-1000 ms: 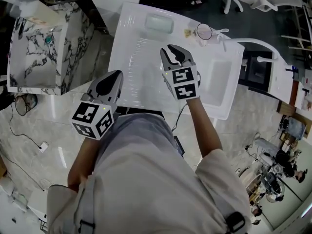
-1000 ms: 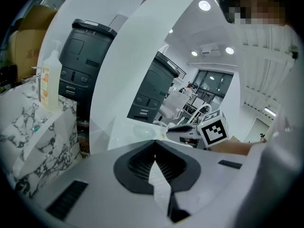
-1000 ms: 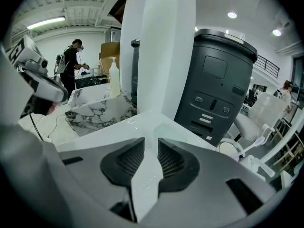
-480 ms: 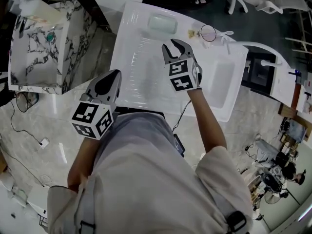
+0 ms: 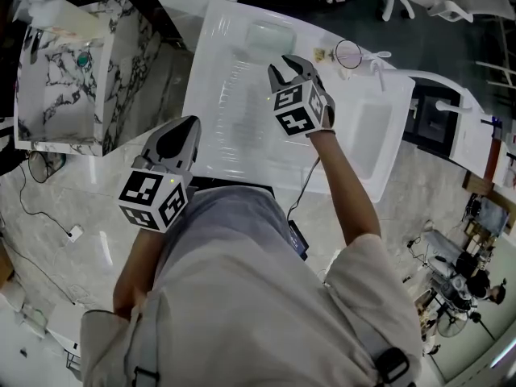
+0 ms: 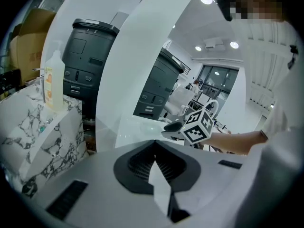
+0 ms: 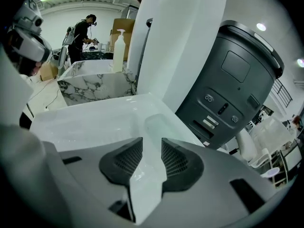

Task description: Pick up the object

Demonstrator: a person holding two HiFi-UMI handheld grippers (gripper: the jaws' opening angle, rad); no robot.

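Note:
A pale green, rounded block (image 5: 268, 35) lies at the far end of the white countertop (image 5: 218, 119); the right gripper view shows the same block (image 7: 159, 125) just beyond the jaws. My right gripper (image 5: 289, 68) hovers over the counter a little short of the block. It is open with nothing between its fingers (image 7: 152, 148), and its jaws have just been opening. My left gripper (image 5: 182, 134) stays back at the counter's near edge by my body, shut and empty (image 6: 154, 150). From there, the right gripper (image 6: 175, 126) is visible over the counter.
A marble-patterned box (image 5: 76, 79) stands to the left with a pump bottle (image 7: 118, 44) on it. A recessed basin (image 5: 363, 131), a tap (image 5: 377, 64) and a round glass (image 5: 348, 53) sit on the counter's right. A dark grey machine (image 7: 232, 80) rises behind. A person (image 7: 83, 32) stands far off.
My right gripper has moved forward across the counter toward the pale block, rolled somewhat, and spread its jaws wider. The left gripper has stayed put.

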